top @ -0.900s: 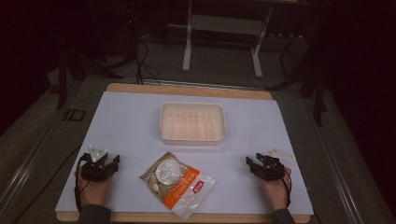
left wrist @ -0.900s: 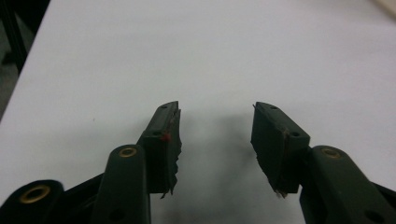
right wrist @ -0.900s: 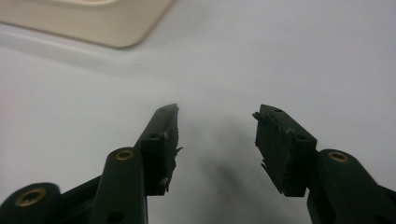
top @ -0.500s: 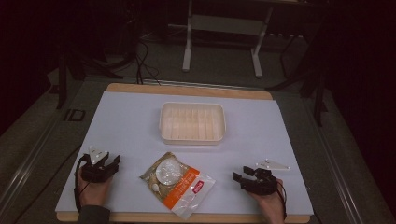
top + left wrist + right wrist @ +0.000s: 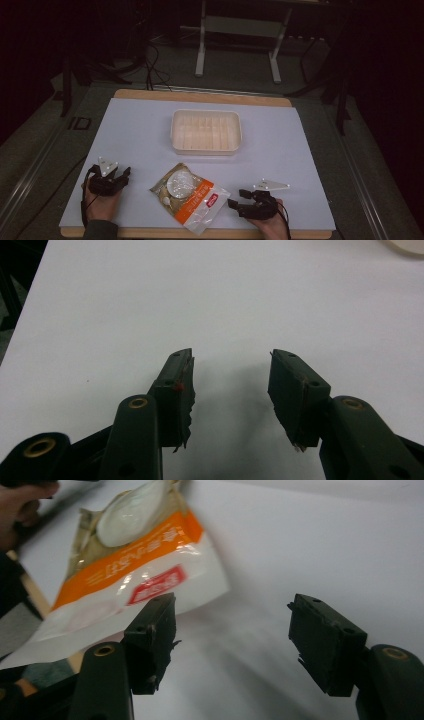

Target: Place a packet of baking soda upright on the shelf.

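Since the earlier frames, the right gripper (image 5: 238, 199) has swung in from the table's right side toward the food pouch (image 5: 190, 195) and now sits just beside its right corner, while the left gripper (image 5: 122, 176) has kept its place.

Taking the pouch as the landmark: well to its left, near the table's (image 5: 135, 125) front edge, the left gripper rests in the person's left hand (image 5: 100, 201). In the left gripper view its jaws stand spread apart over bare white surface, clasping nothing. The pouch itself lies flat, tilted on the table, orange-banded with a pale round item showing through its clear part. Behind the pouch, toward the far side, sits a cream tray (image 5: 206, 131), apart from it. At the pouch's right, the right gripper has its jaws parted; in the right gripper view one jaw overlaps the pouch's white edge, though contact cannot be told.
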`<state>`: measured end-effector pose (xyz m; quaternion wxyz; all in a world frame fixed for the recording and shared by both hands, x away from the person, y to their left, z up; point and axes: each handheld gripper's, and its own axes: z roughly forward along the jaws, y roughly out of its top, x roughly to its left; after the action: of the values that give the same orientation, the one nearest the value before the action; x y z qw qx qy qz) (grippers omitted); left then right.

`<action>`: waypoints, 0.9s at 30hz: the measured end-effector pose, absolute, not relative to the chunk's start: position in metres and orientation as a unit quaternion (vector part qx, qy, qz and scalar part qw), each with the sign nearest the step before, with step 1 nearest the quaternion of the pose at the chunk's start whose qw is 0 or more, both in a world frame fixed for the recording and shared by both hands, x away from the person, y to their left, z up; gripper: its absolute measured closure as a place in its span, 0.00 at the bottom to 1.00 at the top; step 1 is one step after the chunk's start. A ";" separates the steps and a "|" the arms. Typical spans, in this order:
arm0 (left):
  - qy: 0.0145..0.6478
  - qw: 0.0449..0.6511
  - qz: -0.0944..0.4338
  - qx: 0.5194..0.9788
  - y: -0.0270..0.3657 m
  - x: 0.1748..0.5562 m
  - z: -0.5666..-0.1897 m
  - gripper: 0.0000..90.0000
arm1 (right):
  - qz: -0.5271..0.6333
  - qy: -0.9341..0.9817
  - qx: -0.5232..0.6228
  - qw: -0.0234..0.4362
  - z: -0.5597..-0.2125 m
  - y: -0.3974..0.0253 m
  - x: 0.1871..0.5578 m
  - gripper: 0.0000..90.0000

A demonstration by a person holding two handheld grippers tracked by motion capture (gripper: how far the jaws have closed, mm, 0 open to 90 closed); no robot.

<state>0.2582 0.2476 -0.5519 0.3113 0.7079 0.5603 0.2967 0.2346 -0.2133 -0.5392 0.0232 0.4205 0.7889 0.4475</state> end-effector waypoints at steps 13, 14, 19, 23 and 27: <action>0.557 0.304 0.296 0.714 0.246 0.259 -0.552 0.57 | 0.455 0.796 0.397 -0.039 -0.548 -0.185 0.229 0.37; 0.557 0.304 0.297 0.714 0.246 0.259 -0.552 0.57 | 0.455 0.797 0.395 -0.042 -0.549 -0.183 0.229 0.37; 0.557 0.303 0.297 0.714 0.246 0.259 -0.552 0.57 | 0.453 0.801 0.386 -0.066 -0.552 -0.170 0.228 0.43; 0.557 0.305 0.297 0.713 0.246 0.259 -0.552 0.57 | 0.453 0.804 0.376 -0.084 -0.554 -0.160 0.226 0.50; 0.556 0.304 0.298 0.714 0.246 0.259 -0.552 0.57 | 0.452 0.806 0.372 -0.093 -0.556 -0.153 0.224 0.58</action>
<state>0.2587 0.2458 -0.5521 0.3038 0.7137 0.5561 0.2984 0.2238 -0.1530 -0.5555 -0.0933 0.3716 0.8058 0.4516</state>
